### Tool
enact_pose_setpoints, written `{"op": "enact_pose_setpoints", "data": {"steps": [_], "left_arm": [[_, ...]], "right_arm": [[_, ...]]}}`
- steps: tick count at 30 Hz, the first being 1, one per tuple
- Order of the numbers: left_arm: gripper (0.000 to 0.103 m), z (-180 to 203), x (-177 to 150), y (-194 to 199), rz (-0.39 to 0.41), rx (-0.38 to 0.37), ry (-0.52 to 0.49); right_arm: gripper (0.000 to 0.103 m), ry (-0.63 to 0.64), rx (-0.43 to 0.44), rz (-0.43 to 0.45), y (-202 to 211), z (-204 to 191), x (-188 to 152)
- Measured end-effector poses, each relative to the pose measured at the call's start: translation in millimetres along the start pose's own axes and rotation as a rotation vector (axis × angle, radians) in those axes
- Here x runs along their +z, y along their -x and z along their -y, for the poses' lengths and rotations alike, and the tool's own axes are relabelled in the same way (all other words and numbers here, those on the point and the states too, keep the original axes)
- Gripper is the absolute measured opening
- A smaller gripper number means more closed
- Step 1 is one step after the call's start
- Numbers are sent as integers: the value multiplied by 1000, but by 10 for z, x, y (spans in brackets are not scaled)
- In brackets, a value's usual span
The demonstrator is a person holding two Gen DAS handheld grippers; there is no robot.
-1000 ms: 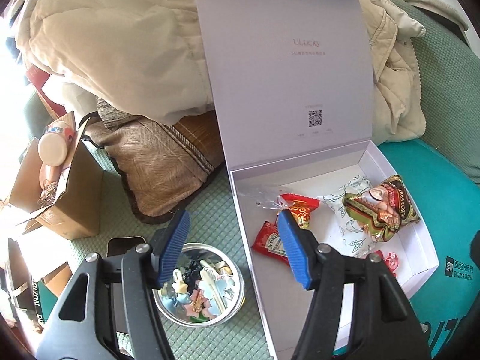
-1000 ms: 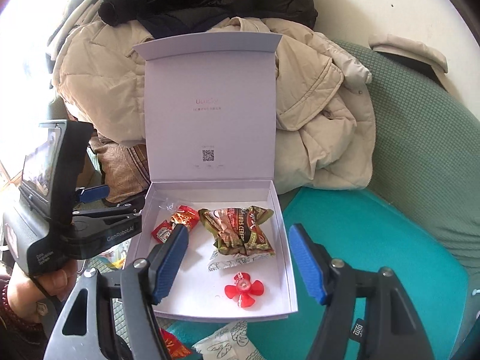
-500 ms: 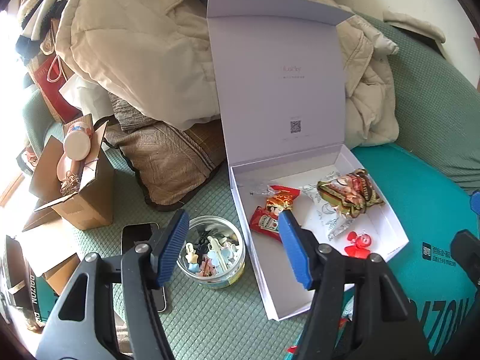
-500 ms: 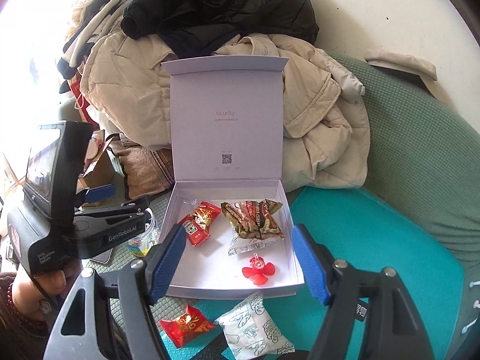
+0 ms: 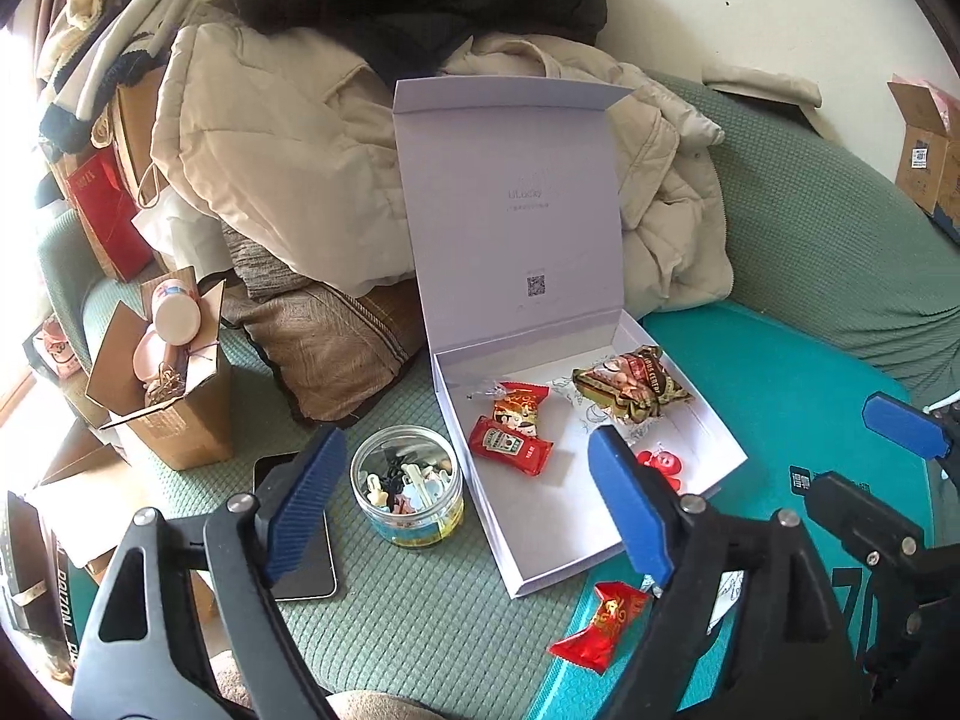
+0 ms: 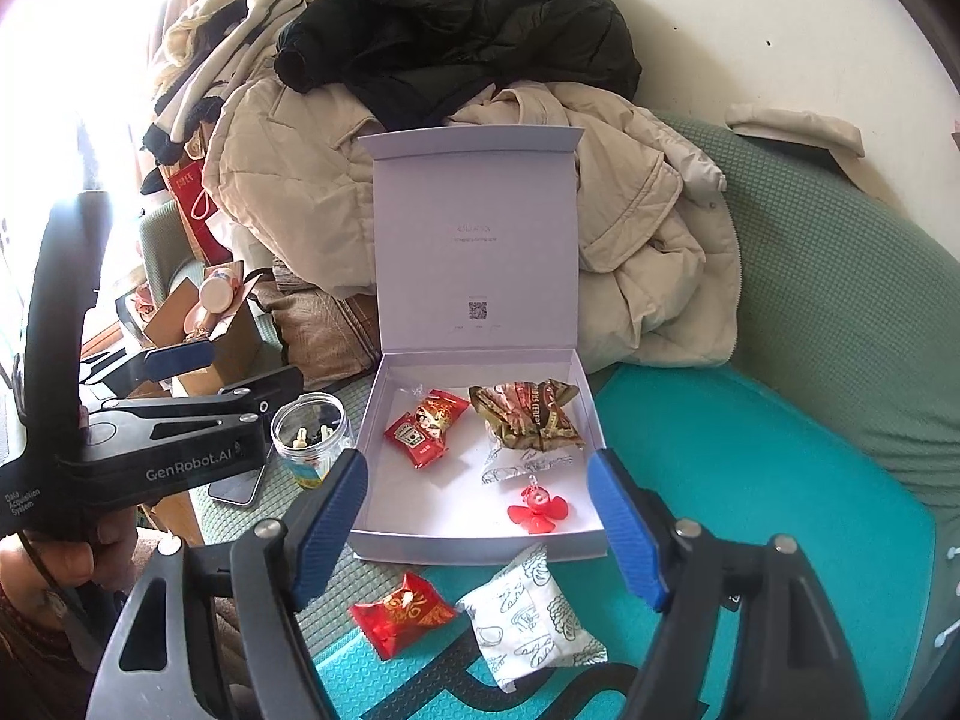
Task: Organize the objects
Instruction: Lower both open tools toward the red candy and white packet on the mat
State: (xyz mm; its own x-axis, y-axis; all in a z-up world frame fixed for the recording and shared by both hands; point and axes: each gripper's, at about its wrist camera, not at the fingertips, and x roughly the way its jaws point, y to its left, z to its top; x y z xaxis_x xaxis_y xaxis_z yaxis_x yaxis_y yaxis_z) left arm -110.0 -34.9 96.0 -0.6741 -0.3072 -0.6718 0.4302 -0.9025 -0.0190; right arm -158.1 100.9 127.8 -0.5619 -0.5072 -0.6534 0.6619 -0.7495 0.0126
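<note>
An open white box (image 5: 540, 534) (image 6: 474, 546) rests on the sofa with its lid upright. Inside lie a ketchup packet (image 5: 510, 453) (image 6: 414, 441), a red candy packet (image 5: 519, 399) (image 6: 441, 411), a brown snack wrapper (image 5: 627, 390) (image 6: 528, 414) and a red fan toy (image 5: 663, 471) (image 6: 537, 507). In front of the box, on the teal mat, lie a second red candy (image 5: 600, 624) (image 6: 402, 612) and a white patterned packet (image 6: 531, 618). My left gripper (image 5: 462, 444) hovers over the box's left edge, jaws opening, nothing between them. My right gripper (image 6: 477, 462) hangs above the box's front, jaws opening and empty.
A clear jar of hair clips (image 5: 408, 492) (image 6: 309, 432) and a phone (image 5: 306, 552) sit left of the box. An open cardboard box (image 5: 168, 396) stands further left. Coats (image 5: 288, 180) are piled behind the lid. A hand (image 6: 66, 558) holds the left gripper.
Both grippers have drawn back and risen away from the box, so it looks smaller. The left jaws have spread wider. The loose red candy and white packet have come into view.
</note>
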Motion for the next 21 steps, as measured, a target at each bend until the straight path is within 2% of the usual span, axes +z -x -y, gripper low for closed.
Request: {"op": "enact_pose_setpoints", "data": {"steps": [9,21], "left_arm": [[86,51,-134,61,6,45,-19],[86,111,-440,-81,-63,1,-28]], "right_arm": [[79,-4,-4,16,124,-46,-116],[79,-28,8,-21,73,-34,-413]]}}
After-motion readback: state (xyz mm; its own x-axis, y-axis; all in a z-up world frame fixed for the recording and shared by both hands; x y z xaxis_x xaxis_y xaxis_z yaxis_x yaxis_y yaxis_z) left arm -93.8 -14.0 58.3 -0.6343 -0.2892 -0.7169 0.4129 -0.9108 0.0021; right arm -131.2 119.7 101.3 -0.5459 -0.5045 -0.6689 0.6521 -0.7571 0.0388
